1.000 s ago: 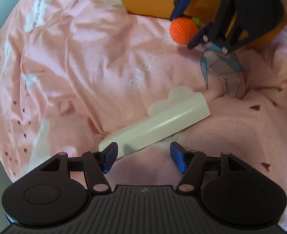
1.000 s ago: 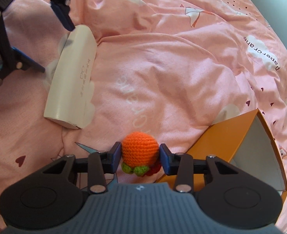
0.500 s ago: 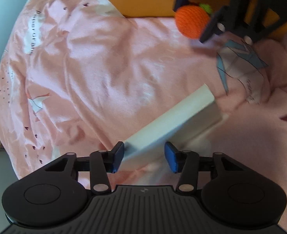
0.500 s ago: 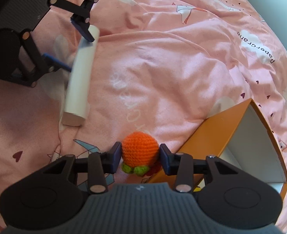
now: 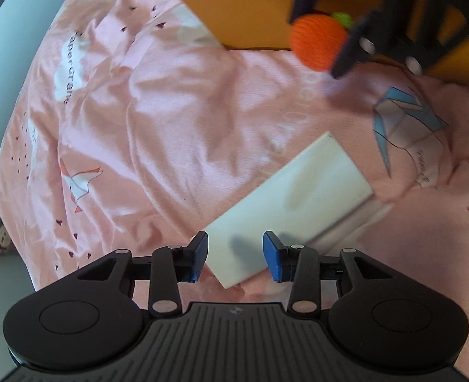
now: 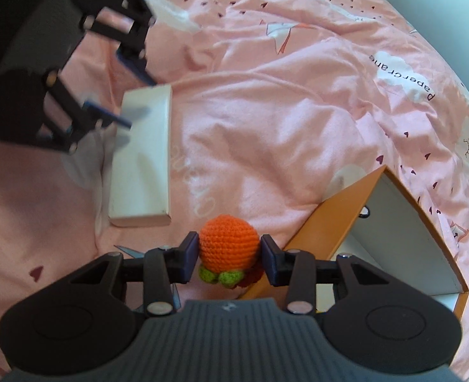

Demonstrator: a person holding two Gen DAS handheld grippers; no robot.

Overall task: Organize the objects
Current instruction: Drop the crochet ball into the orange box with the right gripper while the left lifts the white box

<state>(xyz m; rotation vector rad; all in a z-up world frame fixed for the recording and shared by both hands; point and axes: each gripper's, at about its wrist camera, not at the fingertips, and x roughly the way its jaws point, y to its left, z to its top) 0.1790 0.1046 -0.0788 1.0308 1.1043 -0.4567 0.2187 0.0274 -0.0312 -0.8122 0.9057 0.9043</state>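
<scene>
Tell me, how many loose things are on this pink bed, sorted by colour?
Orange: 2, a crochet ball shut in the right gripper and an open box.
White: 1, a flat case between the fingers of the left gripper.
Total: 3, not counting the pink bedcover.

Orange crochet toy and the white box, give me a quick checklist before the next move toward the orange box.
1. Right claw shut on the crochet toy: ok.
2. Toy lifted off the pink bedding: cannot tell.
3. Orange box open, white interior showing: ok.
4. Left claw gripping the white box: not ok, fingers apart around its near end.
5. White box squared to the left claw: not ok, it lies diagonally.
</scene>
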